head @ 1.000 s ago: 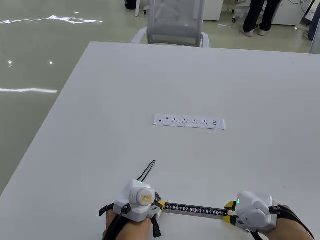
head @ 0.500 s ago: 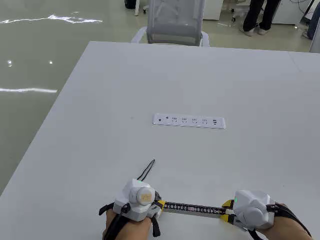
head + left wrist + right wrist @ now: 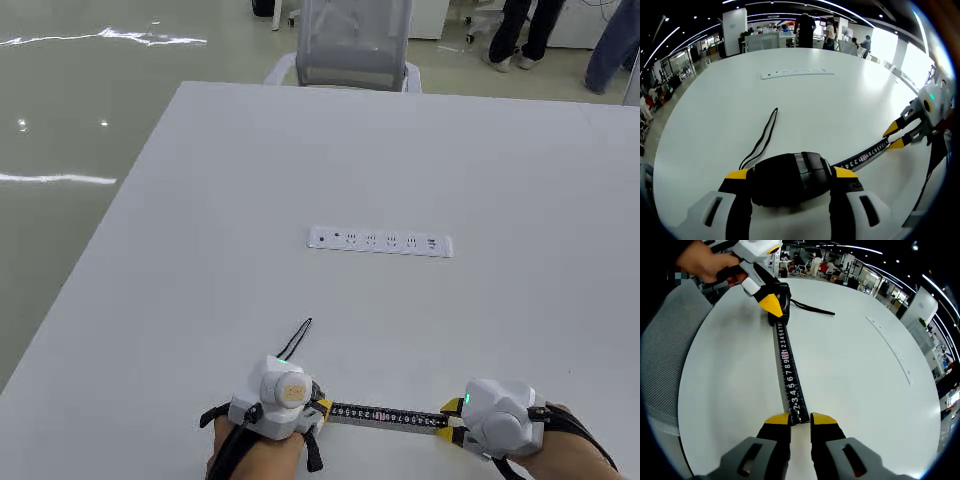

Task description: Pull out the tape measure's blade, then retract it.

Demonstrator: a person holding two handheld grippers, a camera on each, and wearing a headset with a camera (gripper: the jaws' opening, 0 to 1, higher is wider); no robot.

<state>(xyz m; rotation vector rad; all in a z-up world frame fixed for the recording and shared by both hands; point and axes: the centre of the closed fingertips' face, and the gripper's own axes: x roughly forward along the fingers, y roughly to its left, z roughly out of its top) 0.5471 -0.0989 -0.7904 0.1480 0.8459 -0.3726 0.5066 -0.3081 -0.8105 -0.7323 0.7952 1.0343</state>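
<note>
Over the last second the right gripper (image 3: 800,420) had crept toward 9 o'clock in the head view, closing on the left gripper (image 3: 790,175), and the stretch of blade (image 3: 385,416) showing between them had grown a little shorter. The power strip (image 3: 380,241) barely shifted in the picture, so this was a move of the hand more than of the camera. The tape measure lay at the 6 o'clock edge of the white table (image 3: 300,180). Its black case (image 3: 784,295) was clamped between the left gripper's yellow-tipped jaws, and the blade ran flat along the tabletop toward 3 o'clock. In the right gripper view the right jaws were drawn close together, pinching the free end of the blade near its lowest numbers. The case's black wrist strap (image 3: 293,341) lay loose on the table, pointing toward 12 o'clock from the case, well short of the power strip. By my reading the pull-out was done and the retract was under way, with the right hand feeding the blade back and not yet letting it go. A fair length of numbered blade was still out, so most of the return remained to be made.
</note>
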